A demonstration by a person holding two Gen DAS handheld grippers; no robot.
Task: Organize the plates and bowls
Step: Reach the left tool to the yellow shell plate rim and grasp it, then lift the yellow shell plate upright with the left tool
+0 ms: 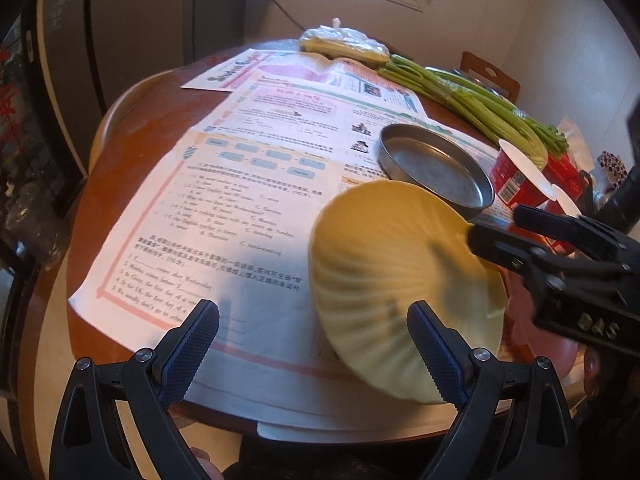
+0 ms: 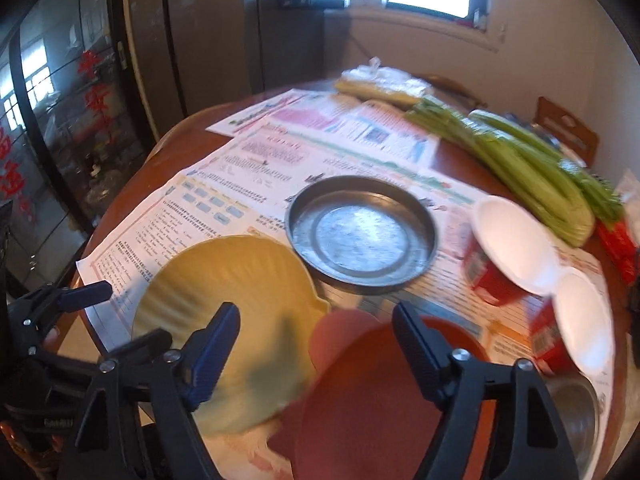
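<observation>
A pale yellow scalloped plate (image 1: 400, 276) (image 2: 240, 304) sits blurred near the table's front edge, between the two grippers. My left gripper (image 1: 313, 305) (image 2: 138, 310) is open, and its right finger overlaps the plate's near rim. My right gripper (image 1: 497, 224) (image 2: 316, 306) reaches in from the right with its jaws apart and one fingertip at the plate's far rim. A reddish-brown plate (image 2: 372, 400) lies under and between the right fingers, and no pad visibly presses on it. A round metal pan (image 1: 436, 172) (image 2: 360, 236) rests just behind the yellow plate.
Newspaper sheets (image 1: 240, 200) cover the round wooden table. Two red cups with white lids (image 2: 512, 248) stand at the right, with celery stalks (image 2: 520, 168) and a plastic bag (image 1: 344, 44) behind. A steel bowl (image 2: 576, 412) sits at the near right. A chair (image 1: 492, 76) stands beyond the table.
</observation>
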